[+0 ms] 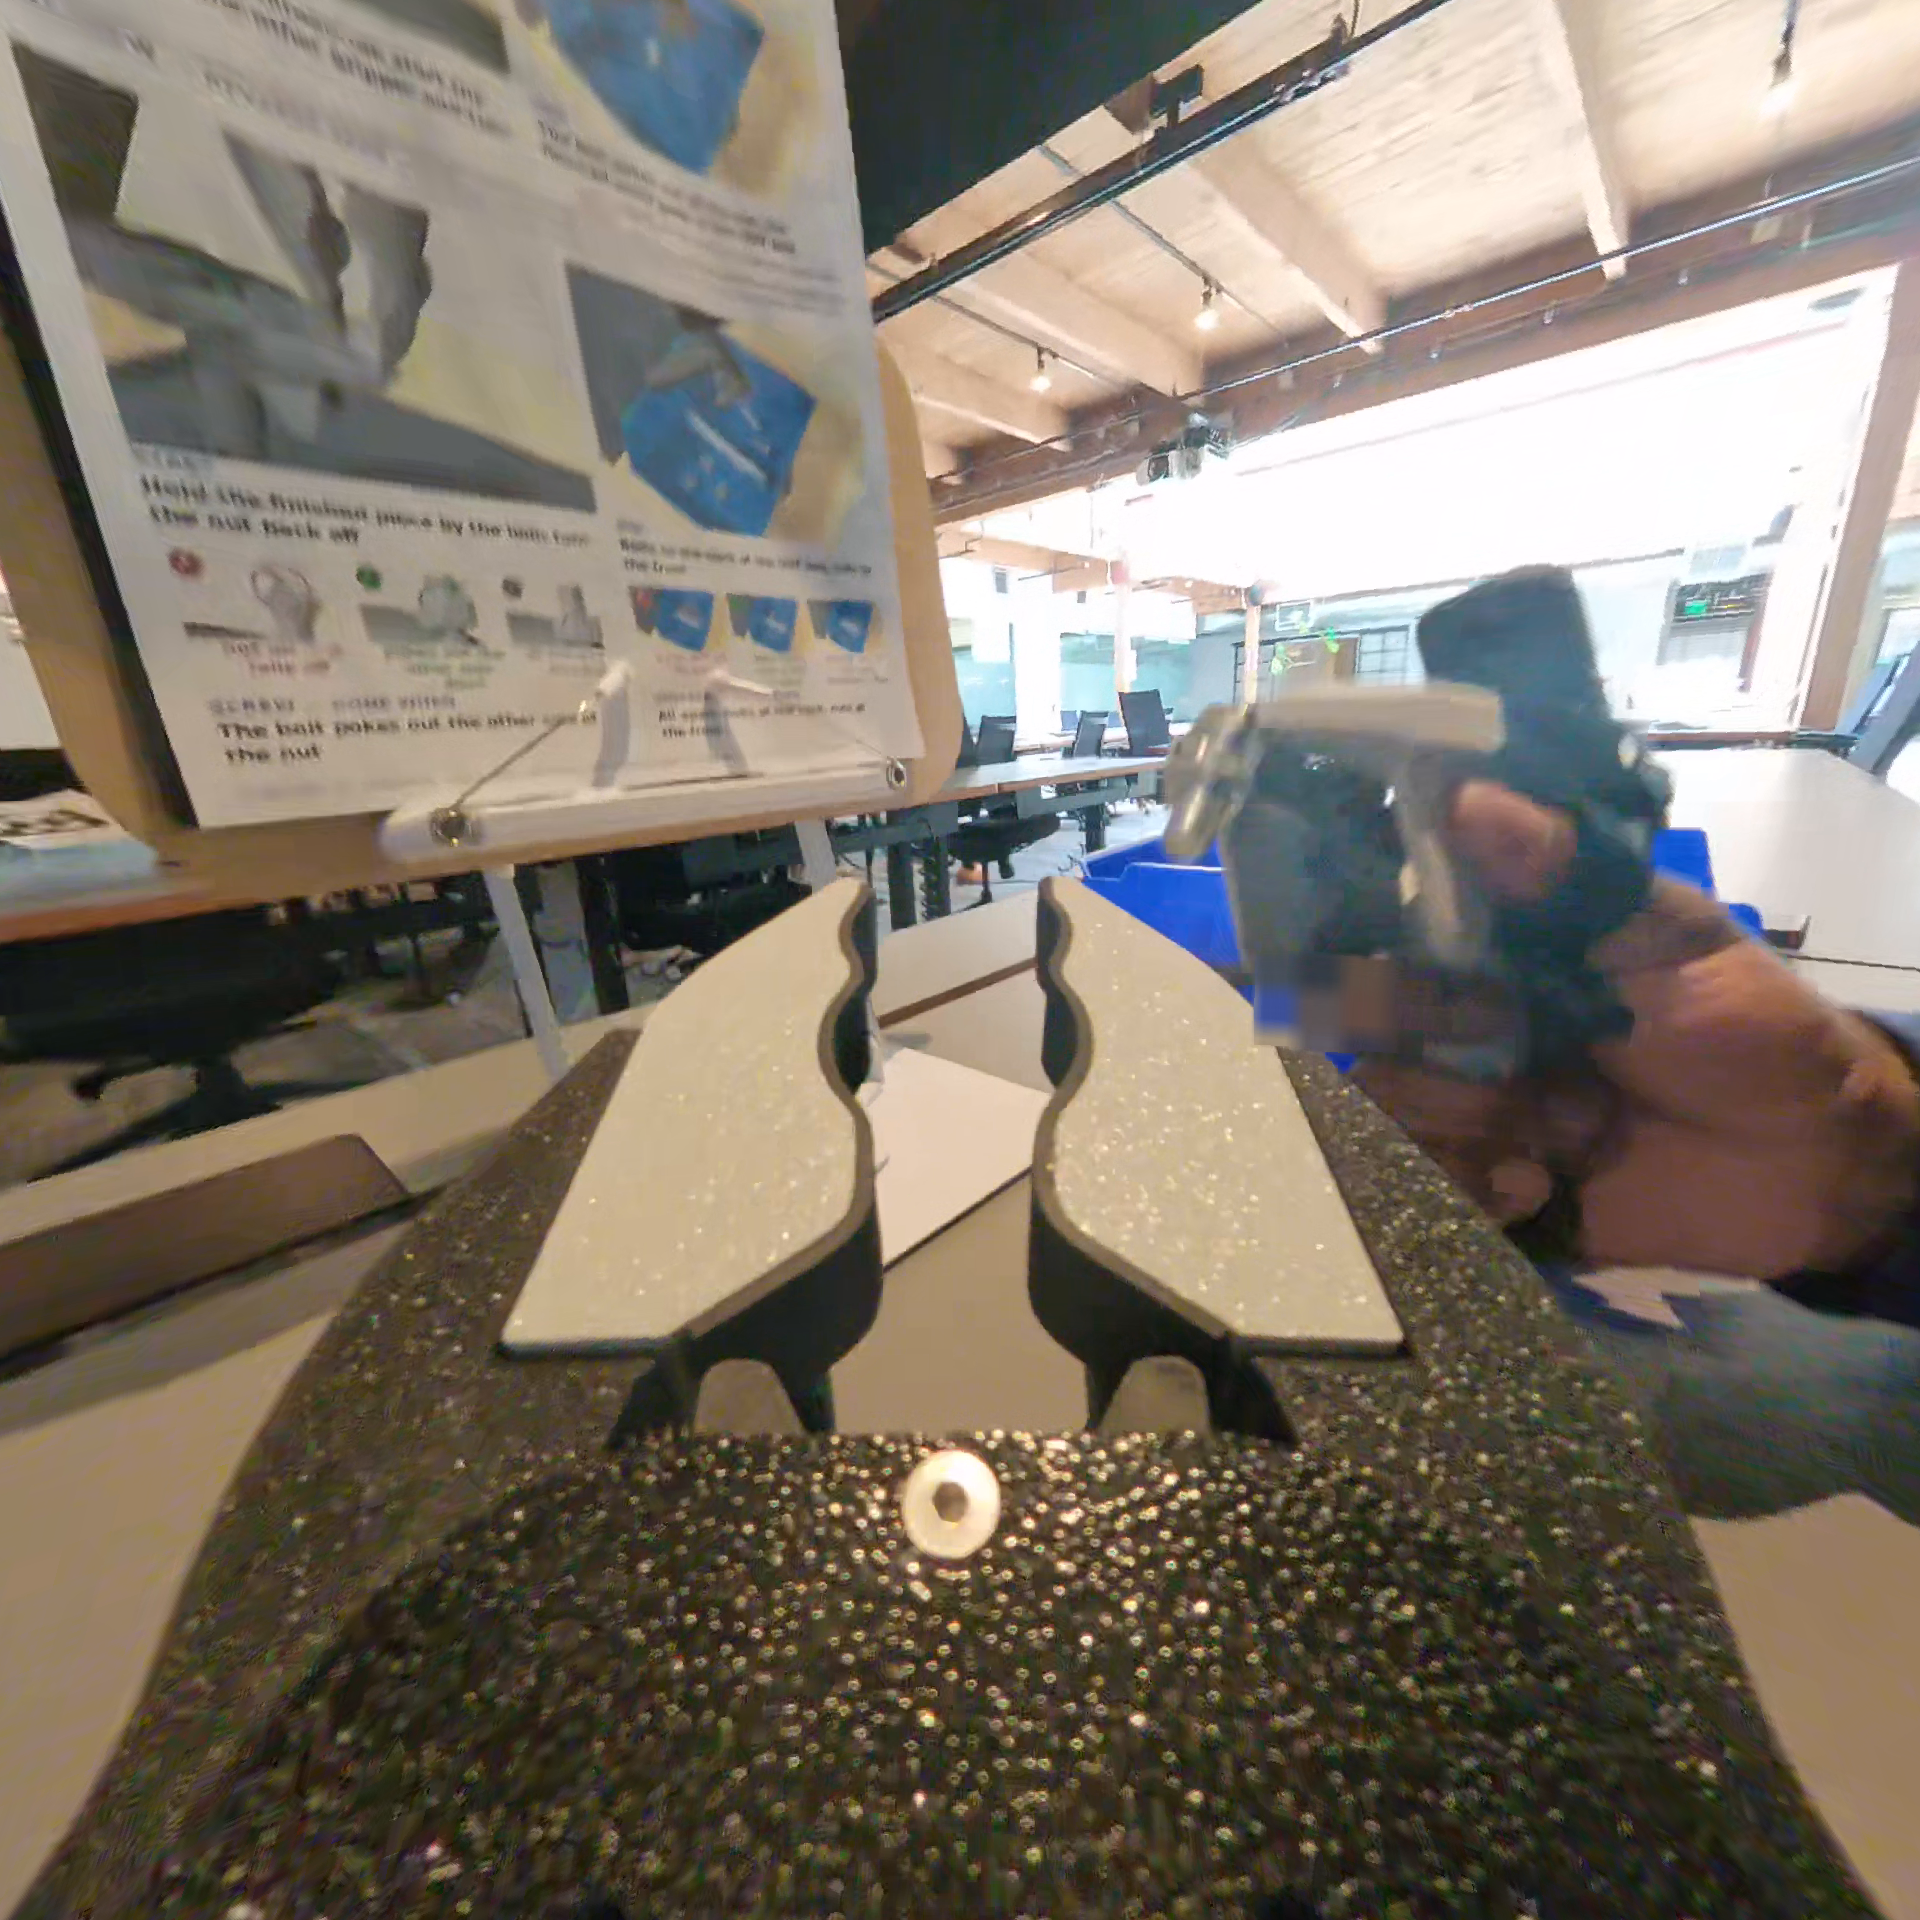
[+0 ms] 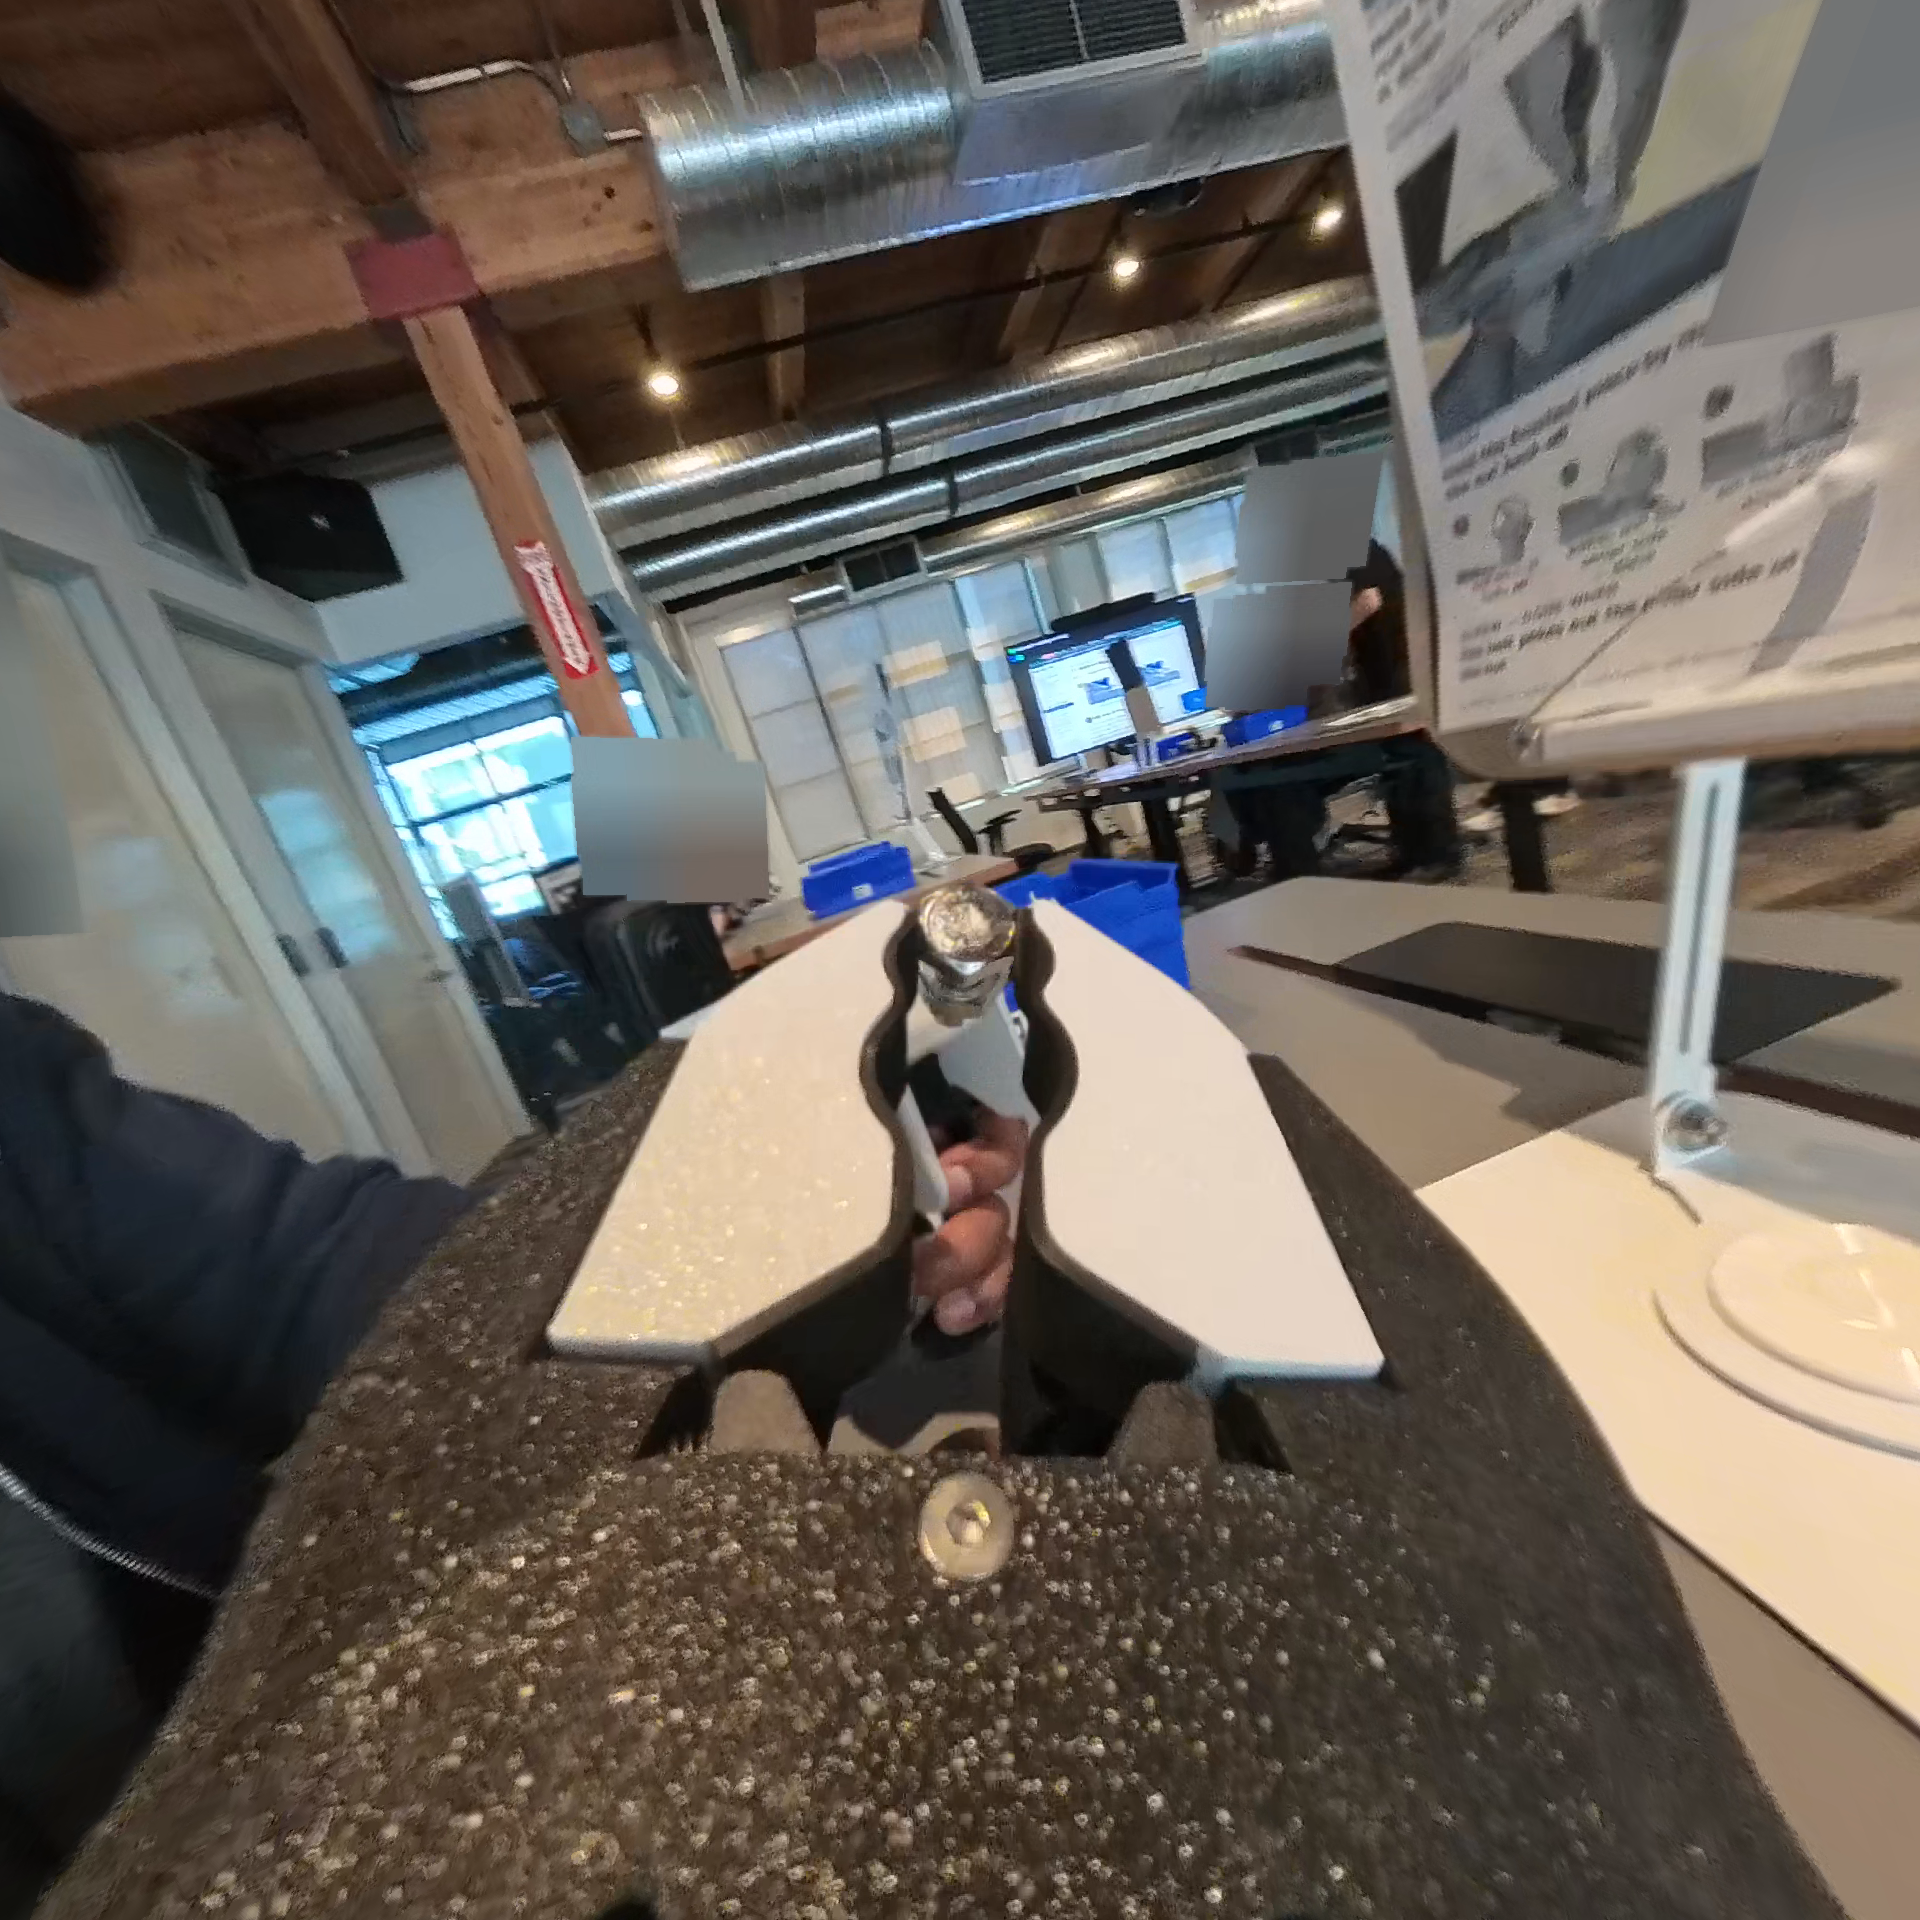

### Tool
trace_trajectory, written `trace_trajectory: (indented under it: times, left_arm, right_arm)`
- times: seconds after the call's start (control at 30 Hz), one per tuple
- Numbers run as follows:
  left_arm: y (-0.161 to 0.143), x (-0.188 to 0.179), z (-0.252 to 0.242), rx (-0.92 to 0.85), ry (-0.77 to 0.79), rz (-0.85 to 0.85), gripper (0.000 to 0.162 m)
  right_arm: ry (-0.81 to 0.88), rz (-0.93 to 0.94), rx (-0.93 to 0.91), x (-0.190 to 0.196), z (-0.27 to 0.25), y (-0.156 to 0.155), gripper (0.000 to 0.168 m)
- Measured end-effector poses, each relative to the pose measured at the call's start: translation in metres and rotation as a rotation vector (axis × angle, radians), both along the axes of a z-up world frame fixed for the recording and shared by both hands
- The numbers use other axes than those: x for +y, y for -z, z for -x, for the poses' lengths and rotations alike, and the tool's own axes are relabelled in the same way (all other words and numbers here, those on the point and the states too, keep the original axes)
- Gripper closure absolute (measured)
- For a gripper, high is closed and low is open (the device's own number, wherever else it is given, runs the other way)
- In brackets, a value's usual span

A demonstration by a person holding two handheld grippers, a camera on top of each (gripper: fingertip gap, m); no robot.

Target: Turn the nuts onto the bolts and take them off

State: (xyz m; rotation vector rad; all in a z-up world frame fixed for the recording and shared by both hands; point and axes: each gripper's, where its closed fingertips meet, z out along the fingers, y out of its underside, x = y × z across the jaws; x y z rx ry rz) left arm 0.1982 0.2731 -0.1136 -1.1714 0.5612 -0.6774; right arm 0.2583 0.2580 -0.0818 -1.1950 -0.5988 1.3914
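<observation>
The right hand-held gripper (image 2: pixel 964 961) is clamped on a steel hex bolt (image 2: pixel 964 928), its head pinched at the fingertips, raised well above the table (image 2: pixel 1351 987). It looks hard, smooth, small but weighty, likely to twist in the pads; grip the head's flats. The left hand-held gripper (image 1: pixel 954 940) is narrowly parted, empty.
</observation>
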Motion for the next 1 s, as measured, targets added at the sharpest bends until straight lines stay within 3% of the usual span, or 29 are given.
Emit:
trace_trajectory:
  times: [0.2, 0.37, 0.5, 0.67, 0.8, 1.0]
  left_arm:
    - [0.01, -0.007, -0.01, 0.073, 0.037, -0.01, 0.135]
    - [0.01, -0.01, -0.012, 0.067, 0.052, -0.005, 0.138]
    - [0.009, -0.011, -0.013, 0.063, 0.057, -0.006, 0.139]
    - [0.007, -0.016, -0.014, 0.073, 0.055, -0.04, 0.14]
    - [0.008, -0.019, -0.008, 0.077, 0.028, -0.041, 0.14]
    - [0.006, -0.018, 0.002, 0.056, 0.008, -0.029, 0.14]
  right_arm:
    - [0.154, -0.004, -0.165, -0.023, -0.05, -0.055, 0.152]
    - [0.378, 0.105, -0.536, -0.025, -0.165, -0.067, 0.152]
    - [0.516, 0.347, -0.868, -0.011, -0.267, -0.022, 0.152]
    - [0.535, 0.622, -1.177, 0.003, -0.333, 0.066, 0.151]
    - [0.497, 0.753, -1.412, 0.01, -0.351, 0.122, 0.152]
    - [0.43, 0.84, -1.557, 0.026, -0.35, 0.157, 0.152]
